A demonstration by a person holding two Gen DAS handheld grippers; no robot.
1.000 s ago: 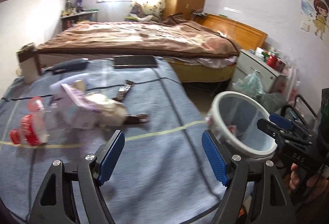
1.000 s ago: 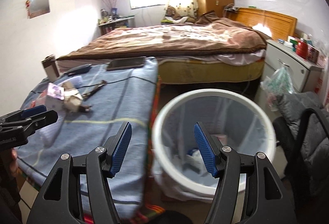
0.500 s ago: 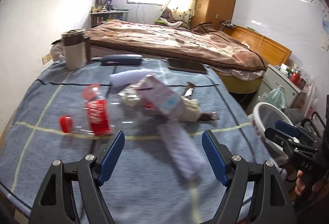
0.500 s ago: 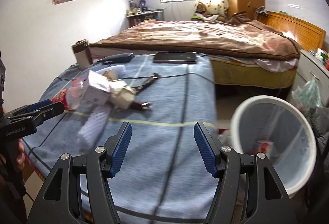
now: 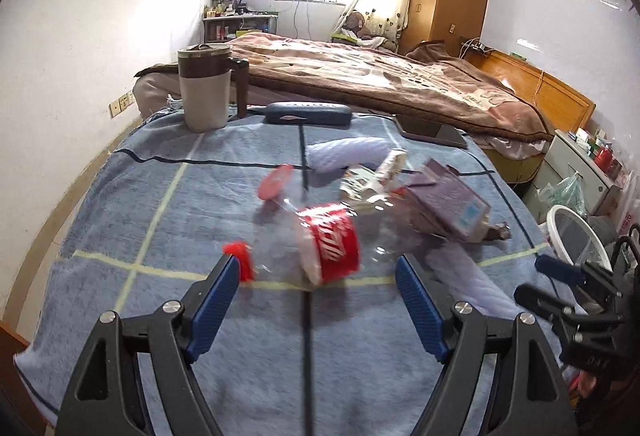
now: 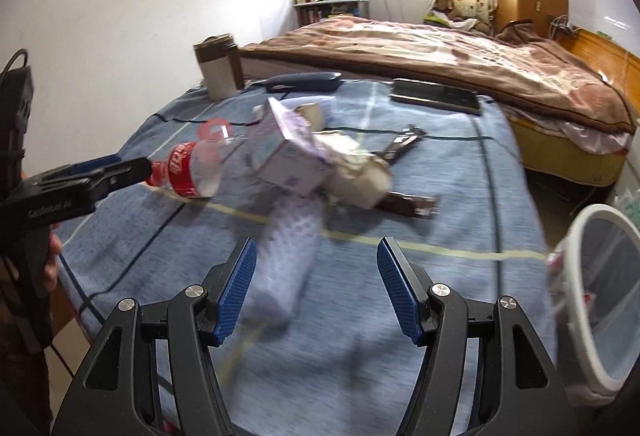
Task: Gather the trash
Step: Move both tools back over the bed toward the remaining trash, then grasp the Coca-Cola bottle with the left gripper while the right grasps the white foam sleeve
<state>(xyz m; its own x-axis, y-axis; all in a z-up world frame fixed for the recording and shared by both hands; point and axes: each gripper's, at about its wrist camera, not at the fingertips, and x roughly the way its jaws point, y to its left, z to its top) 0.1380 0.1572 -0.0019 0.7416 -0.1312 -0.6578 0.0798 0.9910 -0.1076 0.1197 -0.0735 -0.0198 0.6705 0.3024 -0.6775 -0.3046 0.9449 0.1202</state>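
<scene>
A clear cola bottle (image 5: pixel 328 248) with a red label and red cap (image 5: pixel 240 260) lies on the blue blanket-covered table (image 5: pixel 160 220). My left gripper (image 5: pixel 316 268) hovers just short of it. Its jaws are opening, with nothing between the pads. Beside the bottle are a purple-white carton (image 6: pixel 288 151), crumpled beige paper (image 6: pixel 360 171) and a brown wrapper (image 6: pixel 408 203). A pale lilac quilted packet (image 6: pixel 288 248) lies just ahead of my right gripper (image 6: pixel 316 244), which is open and holds nothing. The white bin (image 6: pixel 600 296) stands off the table's right edge.
At the table's far side stand a brown-and-white mug (image 5: pixel 204 87), a dark case (image 5: pixel 308 113) and a flat dark device (image 5: pixel 432 131). A small metal tool (image 6: pixel 406 141) lies mid-table. A bed (image 5: pixel 380 79) and nightstand (image 5: pixel 580 163) are behind.
Both views have swung left, away from the white bin and over the table. The trash pile now sits right in front of the fingers. Both grippers stayed open and hold nothing.
</scene>
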